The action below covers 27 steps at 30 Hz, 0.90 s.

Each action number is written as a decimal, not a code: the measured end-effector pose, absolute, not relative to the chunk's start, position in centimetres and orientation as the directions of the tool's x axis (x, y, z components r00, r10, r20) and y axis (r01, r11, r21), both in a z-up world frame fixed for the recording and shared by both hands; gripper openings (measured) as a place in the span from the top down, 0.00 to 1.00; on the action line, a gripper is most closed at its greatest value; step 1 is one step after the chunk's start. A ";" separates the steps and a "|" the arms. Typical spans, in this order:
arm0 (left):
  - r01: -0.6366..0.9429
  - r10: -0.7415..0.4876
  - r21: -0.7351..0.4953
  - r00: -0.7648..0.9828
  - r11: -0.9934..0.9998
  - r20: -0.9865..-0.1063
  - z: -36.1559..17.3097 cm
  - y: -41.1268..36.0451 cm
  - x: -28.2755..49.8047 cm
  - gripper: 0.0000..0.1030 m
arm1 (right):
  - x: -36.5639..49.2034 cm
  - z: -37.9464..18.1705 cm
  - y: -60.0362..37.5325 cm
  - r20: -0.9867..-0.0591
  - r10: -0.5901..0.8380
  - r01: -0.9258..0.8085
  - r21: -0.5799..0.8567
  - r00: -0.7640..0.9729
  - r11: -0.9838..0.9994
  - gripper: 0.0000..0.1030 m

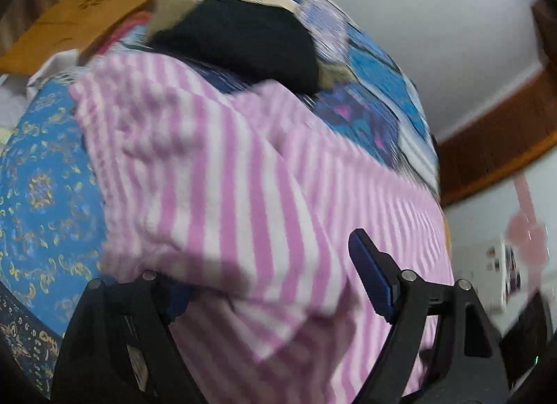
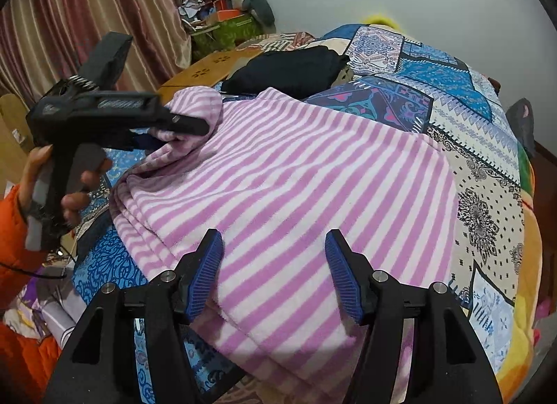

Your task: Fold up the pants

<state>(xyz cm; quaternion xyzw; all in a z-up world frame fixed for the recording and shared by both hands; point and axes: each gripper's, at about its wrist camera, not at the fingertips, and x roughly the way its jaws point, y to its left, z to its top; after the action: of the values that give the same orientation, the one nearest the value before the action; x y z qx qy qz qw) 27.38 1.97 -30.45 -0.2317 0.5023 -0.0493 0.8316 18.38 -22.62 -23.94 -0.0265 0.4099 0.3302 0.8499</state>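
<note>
I am keeping my left gripper (image 2: 195, 130) wide apart, with a bunched fold of the pink-and-white striped pants (image 2: 296, 174) draped between its fingers; whether the pads press on it I cannot tell. My right gripper (image 2: 274, 273) is hovering partly open over the near edge of the pants, which are lying spread on the patchwork bedspread (image 2: 480, 174), with dark folded clothing (image 2: 289, 71) behind.

Your bed's patchwork cover (image 2: 480, 146) carries the pink-striped pants (image 2: 296, 174) mid-frame and a dark folded garment (image 2: 289, 71) above them.
</note>
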 end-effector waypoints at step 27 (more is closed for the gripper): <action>0.288 -0.277 -0.084 0.739 0.954 -0.614 -16.4 -6.6 25.0 0.84 | 17.4 -26.0 -30.6 -0.757 0.410 -0.358 0.247 0.509 0.900 0.43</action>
<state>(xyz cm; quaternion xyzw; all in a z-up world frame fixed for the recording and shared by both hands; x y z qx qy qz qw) 24.99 -6.56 -16.35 0.0082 0.3279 -0.1515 0.9324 17.41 -30.59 -26.01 0.0291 0.4435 0.2213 0.8681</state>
